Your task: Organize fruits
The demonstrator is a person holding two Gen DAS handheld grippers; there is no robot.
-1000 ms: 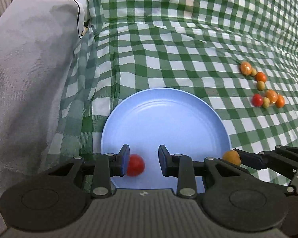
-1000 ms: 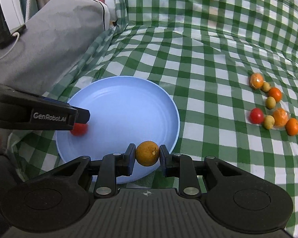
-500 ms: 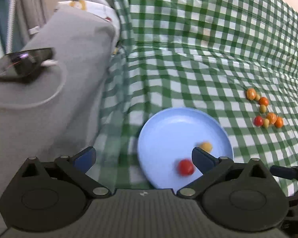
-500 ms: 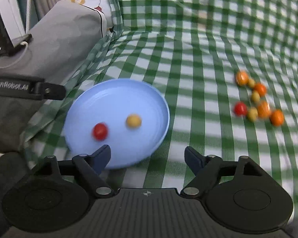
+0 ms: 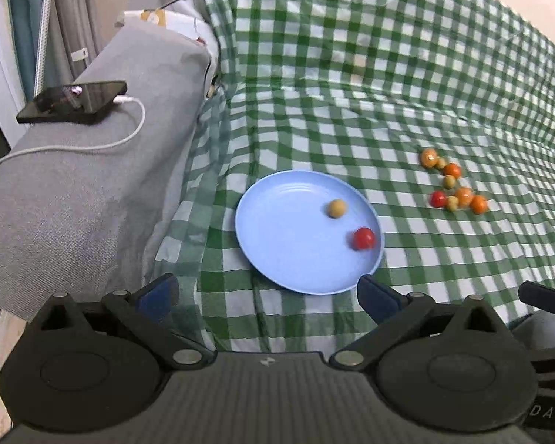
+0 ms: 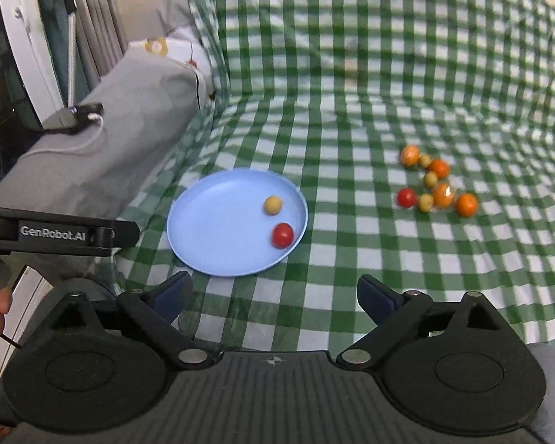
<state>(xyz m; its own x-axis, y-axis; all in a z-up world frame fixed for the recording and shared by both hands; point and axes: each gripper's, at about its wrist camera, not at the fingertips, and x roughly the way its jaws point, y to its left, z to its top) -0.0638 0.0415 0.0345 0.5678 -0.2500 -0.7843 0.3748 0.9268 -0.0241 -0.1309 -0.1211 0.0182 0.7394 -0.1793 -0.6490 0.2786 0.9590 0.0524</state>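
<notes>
While fruit cluster [image 6: 434,185] blurs, right gripper [image 5: 547,301] shows only partly.

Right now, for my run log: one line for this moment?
left gripper open, empty | right gripper open, empty | blue plate: red tomato, yellow fruit | loose fruit cluster on cloth

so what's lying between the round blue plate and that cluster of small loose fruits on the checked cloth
Nothing: only bare green-and-white checked cloth separates the round blue plate from the cluster of small orange, yellow and red fruits. Both wrist views show this.
</notes>
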